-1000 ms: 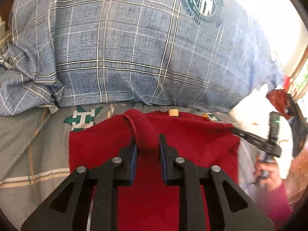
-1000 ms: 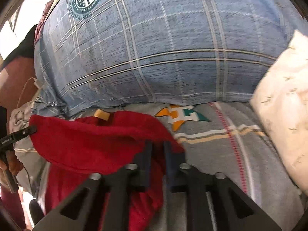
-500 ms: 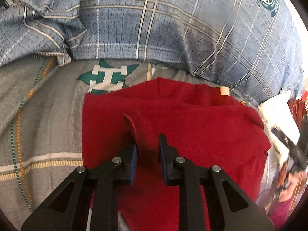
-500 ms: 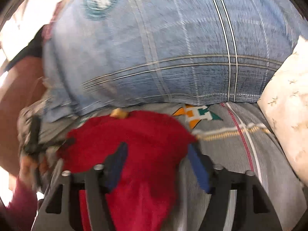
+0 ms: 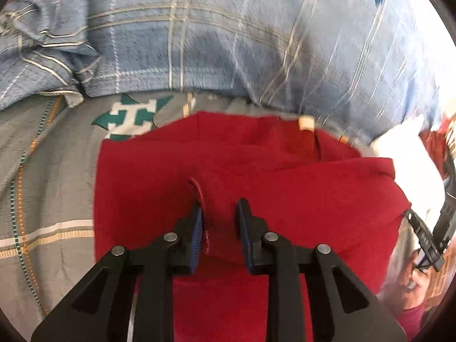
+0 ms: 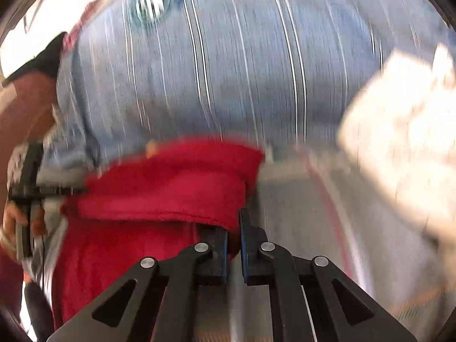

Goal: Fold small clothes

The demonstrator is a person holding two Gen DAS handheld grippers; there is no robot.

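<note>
A red garment [image 5: 256,176] lies on the grey bedsheet [image 5: 48,188], its far part folded over toward me. My left gripper [image 5: 218,213] is shut on a pinched ridge of the red cloth near the middle of the garment. In the blurred right wrist view the same red garment [image 6: 159,188] lies to the left, and my right gripper [image 6: 233,228] is closed on its right edge. The right gripper also shows at the right edge of the left wrist view [image 5: 427,236].
A large blue plaid pillow [image 5: 228,37] lies just behind the garment, also in the right wrist view [image 6: 242,65]. A cream pillow [image 6: 399,131] lies at the right. A teal star print [image 5: 131,116] marks the sheet left of the garment.
My right gripper opened half a second ago and has shut again on the garment's right edge, with the view swinging. The left gripper kept its hold and the folded-over part came nearer.
</note>
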